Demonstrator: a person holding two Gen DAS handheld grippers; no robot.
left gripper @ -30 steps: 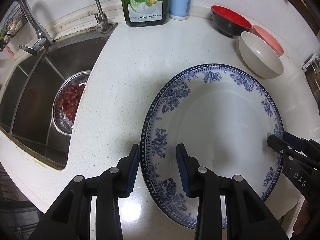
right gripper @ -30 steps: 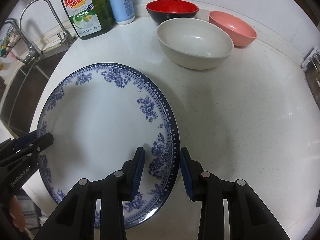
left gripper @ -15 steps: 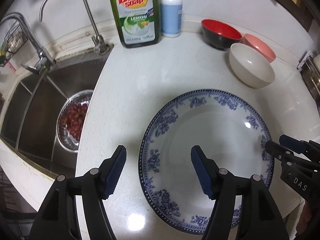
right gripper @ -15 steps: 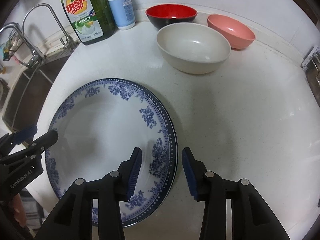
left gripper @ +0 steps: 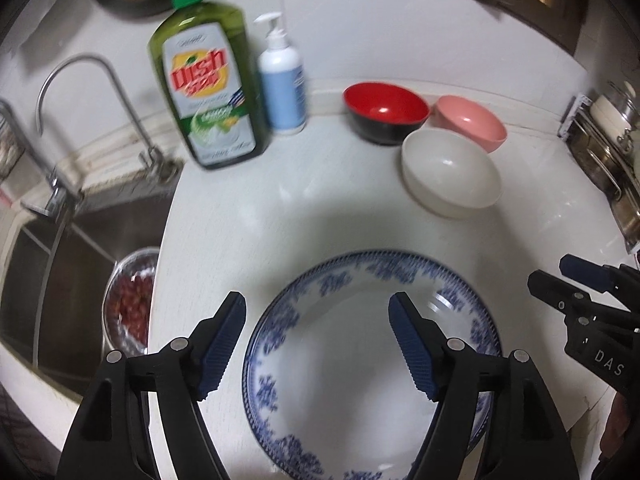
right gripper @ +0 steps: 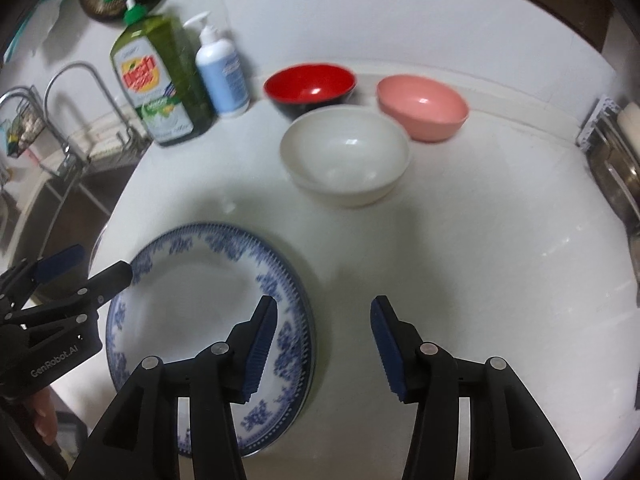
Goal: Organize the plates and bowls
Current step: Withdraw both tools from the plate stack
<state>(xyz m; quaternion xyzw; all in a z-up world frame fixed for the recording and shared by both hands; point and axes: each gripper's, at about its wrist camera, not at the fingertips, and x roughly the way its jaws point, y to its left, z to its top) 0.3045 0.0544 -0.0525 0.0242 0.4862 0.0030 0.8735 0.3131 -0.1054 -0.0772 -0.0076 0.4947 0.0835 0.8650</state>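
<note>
A blue-and-white patterned plate [left gripper: 360, 360] lies flat on the white counter, also in the right wrist view [right gripper: 192, 320]. My left gripper [left gripper: 318, 344] is open above its left rim, holding nothing. My right gripper [right gripper: 322, 346] is open above its right rim, holding nothing. Behind the plate stand a white bowl [left gripper: 450, 170], a red bowl [left gripper: 386, 112] and a pink bowl [left gripper: 470, 122], apart from the plate. In the right wrist view they are the white bowl [right gripper: 344, 154], the red bowl [right gripper: 310, 86] and the pink bowl [right gripper: 422, 106].
A green dish soap bottle [left gripper: 204, 80] and a white pump bottle [left gripper: 282, 88] stand at the back wall. A sink [left gripper: 52, 280] with a tap and a metal strainer of red fruit [left gripper: 130, 304] lies left. A metal rack [left gripper: 604, 160] stands at the right edge.
Both grippers let go of the plate's rims, opened wide and pulled up and back. The plate stays flat on the counter.
</note>
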